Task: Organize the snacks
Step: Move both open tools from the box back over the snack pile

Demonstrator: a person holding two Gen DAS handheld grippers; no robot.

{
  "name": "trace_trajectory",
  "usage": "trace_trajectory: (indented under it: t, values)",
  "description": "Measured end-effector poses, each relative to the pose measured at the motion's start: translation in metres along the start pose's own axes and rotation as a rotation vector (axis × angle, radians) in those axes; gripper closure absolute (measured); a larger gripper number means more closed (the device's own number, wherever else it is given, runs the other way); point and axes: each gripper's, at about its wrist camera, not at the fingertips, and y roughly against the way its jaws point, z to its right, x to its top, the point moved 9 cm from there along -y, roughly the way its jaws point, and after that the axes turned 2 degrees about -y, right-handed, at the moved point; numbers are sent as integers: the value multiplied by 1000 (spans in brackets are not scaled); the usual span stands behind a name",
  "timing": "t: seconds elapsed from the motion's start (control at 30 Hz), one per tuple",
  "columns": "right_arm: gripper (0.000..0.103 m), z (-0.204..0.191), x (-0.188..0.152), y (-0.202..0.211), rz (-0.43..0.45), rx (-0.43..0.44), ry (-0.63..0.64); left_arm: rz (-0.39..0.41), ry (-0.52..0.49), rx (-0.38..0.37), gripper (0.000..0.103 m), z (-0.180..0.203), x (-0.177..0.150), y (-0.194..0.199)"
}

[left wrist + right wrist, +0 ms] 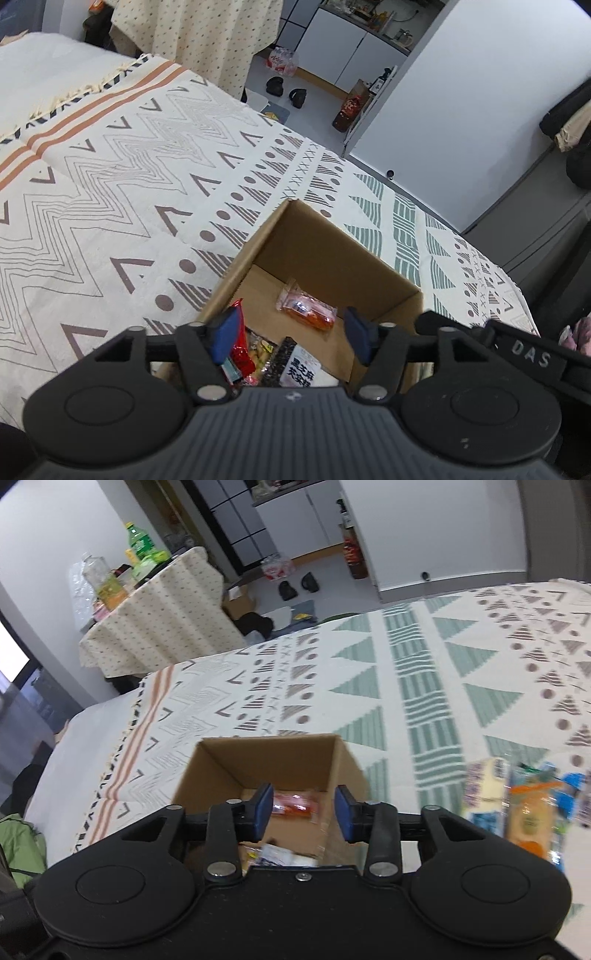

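left gripper (290,334): jaws spread wide, nothing between the blue pads, tilted downward | right gripper (304,814): jaws likewise parted and empty, angled downward | part of the right gripper's black body showed at the left view's right edge

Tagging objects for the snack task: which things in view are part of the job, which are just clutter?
Job:
- cardboard box
- orange-filled clear packet in the box
- red packet and black-and-white packet in the box
- loose snack packets on the patterned cloth
- left gripper, right gripper, both open and empty

Clutter:
- bottles on the side table
- shoes on the floor
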Motion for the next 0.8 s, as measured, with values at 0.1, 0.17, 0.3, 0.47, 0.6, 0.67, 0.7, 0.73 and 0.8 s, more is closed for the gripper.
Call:
trace_trajectory:
  t: [0.1,0.17,0.3,0.47,0.6,0.67,0.7,0.73,0.8]
  values:
    - [62,13,-3,12,6,-26,-11,5,-14,-3,32,6,-2,3]
    - [58,20,-5,23,15,-40,-14,8,-28,-3,29,12,-3,5]
    - [51,38,-4,44,47,-79,-25,13,-56,-7,22,24,-7,11]
    - [39,60,-6,71,78,-137,-34,15,-93,-24,16,40,-14,19]
    - [25,78,-9,93,109,-173,-46,17,-128,-41,15,56,-21,24]
    - [19,88,-10,103,122,-190,-56,18,-151,-48,15,64,-25,27]
    - [18,93,-11,108,128,-198,-62,17,-161,-53,15,68,-26,28]
    - [15,98,-12,112,132,-206,-66,16,-171,-59,15,73,-28,31]
    - [9,107,-14,121,141,-228,-73,16,-181,-76,15,81,-31,35]
